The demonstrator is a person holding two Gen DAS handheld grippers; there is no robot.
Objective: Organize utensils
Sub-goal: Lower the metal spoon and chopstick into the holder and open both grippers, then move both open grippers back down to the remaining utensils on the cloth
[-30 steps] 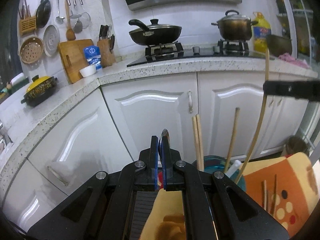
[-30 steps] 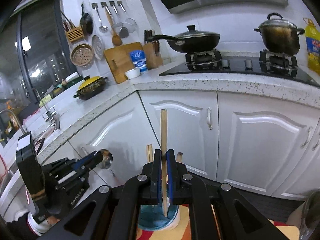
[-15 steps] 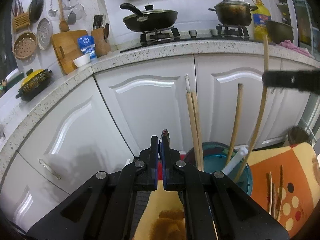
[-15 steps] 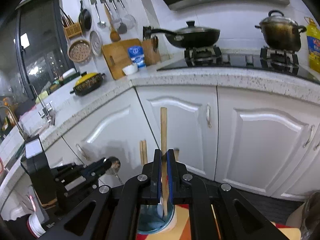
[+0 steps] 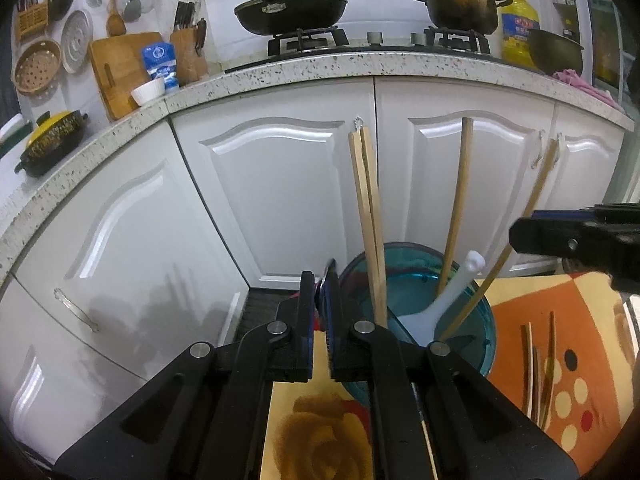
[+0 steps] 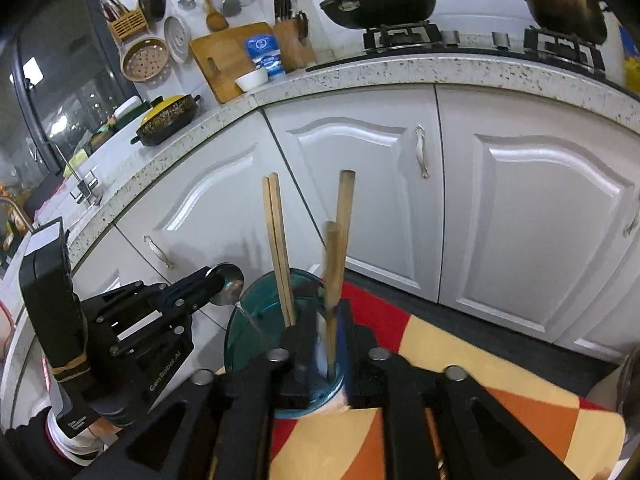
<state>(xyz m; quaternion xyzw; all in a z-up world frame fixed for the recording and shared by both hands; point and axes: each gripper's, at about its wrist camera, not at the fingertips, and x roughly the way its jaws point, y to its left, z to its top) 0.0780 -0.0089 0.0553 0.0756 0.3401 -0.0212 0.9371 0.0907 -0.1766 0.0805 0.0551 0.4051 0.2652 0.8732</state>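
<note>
Right wrist view: the stick (image 6: 331, 264) stands nearly upright w/ its low end already inside the cup (image 6: 256, 292), between the fingers of the R claw (image 6: 326, 320). The jaws look parted a little wider than the stick, so I judge it is let go, or almost; blur makes this not fully sure. It is held from above and vertical because the cup mouth is narrow and the other utensils stand the same way.

In the cup also: a pair of chopsticks (image 5: 366, 220) touching each other, one more stick (image 5: 456, 208) leaning on the far rim, and a white scoop (image 5: 448, 292) leaning to the right. All lean on the rim, so the cup keeps them together and upright.

L claw (image 5: 320, 280) is just beside the cup on its left, jaws narrow and clamped on a metal spoon (image 6: 228, 280), bowl end pointing to the cup. Probably it waits there so the spoon goes in when the R claw is out of the way; both cannot fit over the mouth at once.

Cup stands on a coloured mat (image 5: 560, 312). A few loose sticks (image 5: 536, 360) lie flat on the mat, right of the cup, not yet sorted, so the task is only partly done.
</note>
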